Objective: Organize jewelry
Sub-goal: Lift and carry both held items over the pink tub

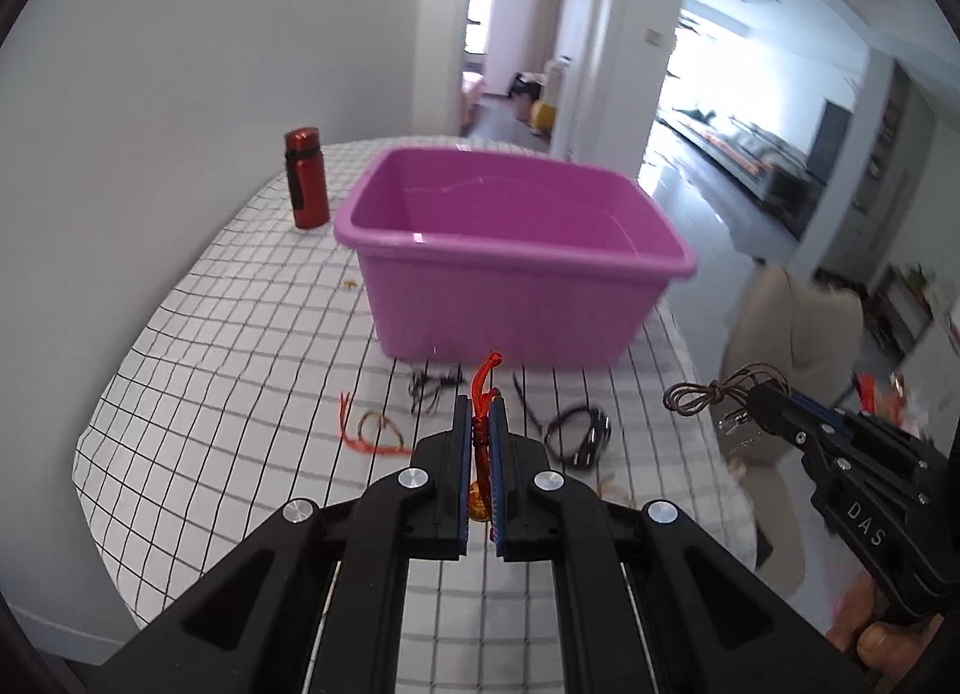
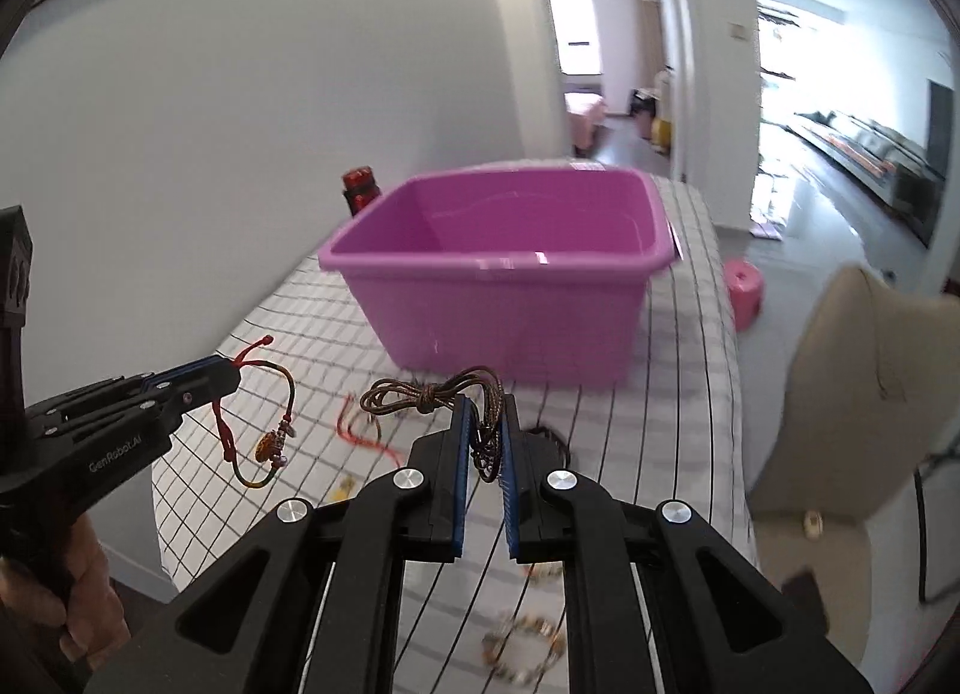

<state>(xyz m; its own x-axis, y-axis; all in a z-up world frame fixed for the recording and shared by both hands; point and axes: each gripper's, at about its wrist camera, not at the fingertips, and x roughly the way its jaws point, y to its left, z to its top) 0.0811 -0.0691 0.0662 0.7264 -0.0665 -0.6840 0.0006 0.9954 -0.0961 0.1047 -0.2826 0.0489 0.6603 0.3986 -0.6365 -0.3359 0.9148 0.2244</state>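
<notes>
A purple plastic tub [image 1: 510,274] stands on the checked tablecloth; it also shows in the right wrist view [image 2: 510,298]. My left gripper [image 1: 480,412] is shut on a red cord bracelet [image 1: 482,394] with an amber charm, held above the table in front of the tub; the bracelet hangs from it in the right wrist view [image 2: 264,430]. My right gripper [image 2: 485,412] is shut on a brown cord necklace [image 2: 420,391], also held above the table; it appears at the right of the left wrist view [image 1: 708,394].
Loose jewelry lies in front of the tub: a red-orange bracelet [image 1: 372,436], black cords [image 1: 432,385], a black bracelet [image 1: 579,433], a beaded bracelet [image 2: 525,649]. A red bottle [image 1: 306,178] stands left of the tub. A beige chair [image 2: 840,394] stands right of the table.
</notes>
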